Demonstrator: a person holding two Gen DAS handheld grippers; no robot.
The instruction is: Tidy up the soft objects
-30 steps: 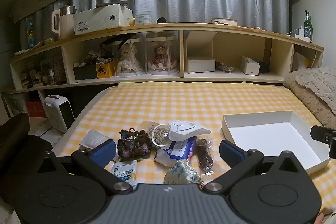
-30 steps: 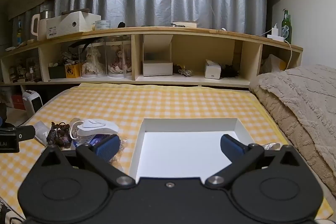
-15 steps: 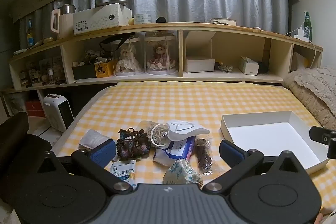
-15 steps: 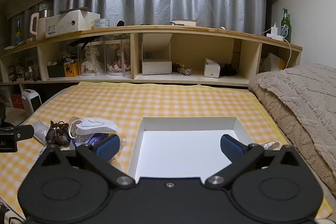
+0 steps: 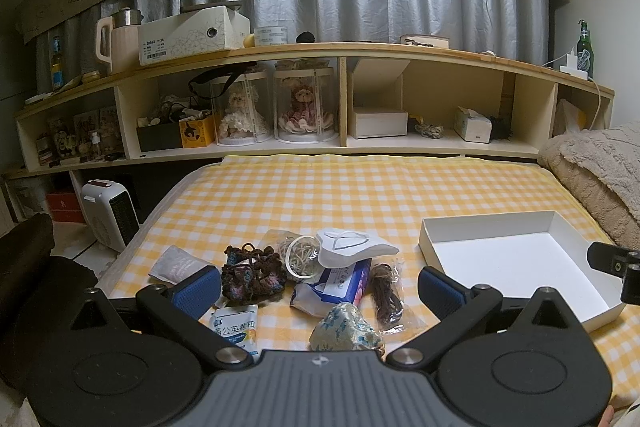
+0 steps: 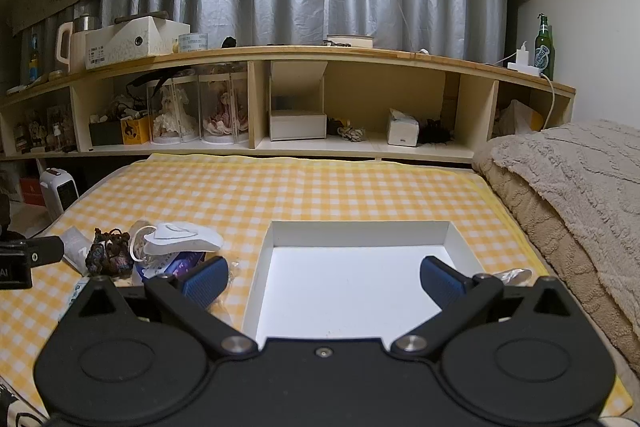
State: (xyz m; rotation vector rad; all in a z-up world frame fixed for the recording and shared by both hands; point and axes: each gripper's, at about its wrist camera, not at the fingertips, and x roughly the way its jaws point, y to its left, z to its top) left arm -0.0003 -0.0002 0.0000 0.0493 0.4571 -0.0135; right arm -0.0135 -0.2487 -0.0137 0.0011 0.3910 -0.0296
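With both the left gripper and right gripper spread wide and empty, the sorting looked unstarted: the face mask, crocheted pouch and packets lay heaped left of the bare white box, awaiting a first pick.

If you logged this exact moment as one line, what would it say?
left gripper: open, above pile | right gripper: open, over white box | box: empty | face mask: atop pile | nothing held

We see the floral pouch partly hidden behind the left gripper's body at lower centre, sachet lettering half covered, tissue pack under the mask, shelf trinkets too small to tell
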